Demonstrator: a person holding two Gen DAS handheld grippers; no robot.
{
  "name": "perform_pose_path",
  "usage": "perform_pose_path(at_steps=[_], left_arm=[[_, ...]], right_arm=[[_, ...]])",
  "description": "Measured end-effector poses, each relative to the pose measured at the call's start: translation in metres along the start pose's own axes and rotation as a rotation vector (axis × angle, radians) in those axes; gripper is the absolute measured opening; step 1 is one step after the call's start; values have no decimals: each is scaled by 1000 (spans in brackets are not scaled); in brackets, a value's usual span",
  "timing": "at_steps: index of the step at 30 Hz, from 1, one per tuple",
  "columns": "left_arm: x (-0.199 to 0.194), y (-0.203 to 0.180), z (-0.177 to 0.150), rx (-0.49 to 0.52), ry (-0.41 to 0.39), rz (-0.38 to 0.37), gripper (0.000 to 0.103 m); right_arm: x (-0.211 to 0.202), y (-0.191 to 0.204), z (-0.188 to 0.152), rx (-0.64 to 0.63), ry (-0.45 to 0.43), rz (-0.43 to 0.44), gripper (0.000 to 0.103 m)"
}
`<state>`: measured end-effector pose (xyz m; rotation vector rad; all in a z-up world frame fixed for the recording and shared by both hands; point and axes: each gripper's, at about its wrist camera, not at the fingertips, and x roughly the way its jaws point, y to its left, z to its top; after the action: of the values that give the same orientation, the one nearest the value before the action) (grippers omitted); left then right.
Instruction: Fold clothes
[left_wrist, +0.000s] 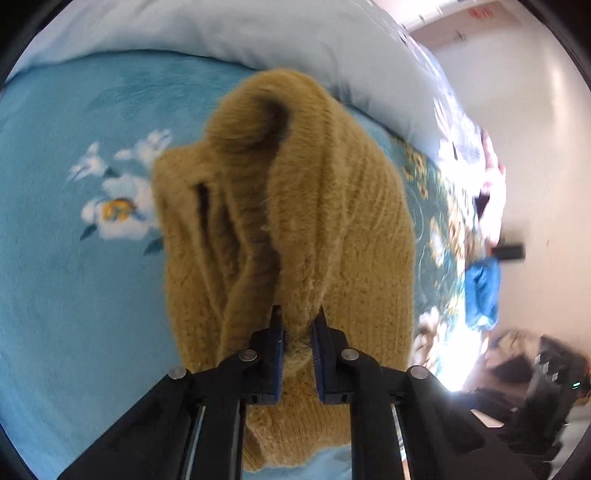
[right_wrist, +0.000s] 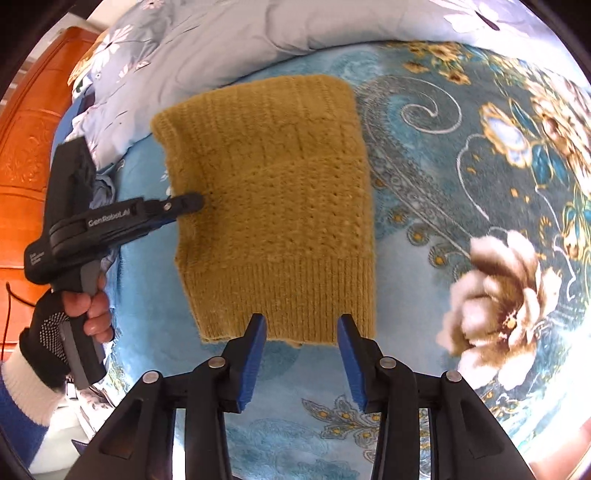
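Your right gripper (right_wrist: 301, 334) sits at the bottom of the frame, jaws wide, hovering just short of the mustard knit sweater's (right_wrist: 273, 206) ribbed hem. The sweater lies folded on the teal floral blanket (right_wrist: 424, 192), mid-frame. Your left gripper (left_wrist: 297, 321) has its jaws pinched on a bunch of the knit at the sweater's left edge. Pale quilt (right_wrist: 221, 40) up top.
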<state>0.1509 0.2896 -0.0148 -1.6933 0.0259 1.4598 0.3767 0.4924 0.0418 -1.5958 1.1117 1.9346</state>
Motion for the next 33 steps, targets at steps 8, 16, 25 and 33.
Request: perform_pose_path(at_steps=[8, 16, 25, 33], left_arm=[[-24, 44, -25, -158, -52, 6, 13], [0, 59, -13, -201, -1, 3, 15], [-55, 30, 2, 41, -132, 42, 83], [-24, 32, 58, 120, -72, 97, 83]], right_arm=[[10, -3, -4, 17, 17, 22, 44], [27, -11, -7, 75, 26, 59, 51], [40, -34, -27, 171, -31, 107, 72], [61, -42, -14, 169, -14, 129, 75]])
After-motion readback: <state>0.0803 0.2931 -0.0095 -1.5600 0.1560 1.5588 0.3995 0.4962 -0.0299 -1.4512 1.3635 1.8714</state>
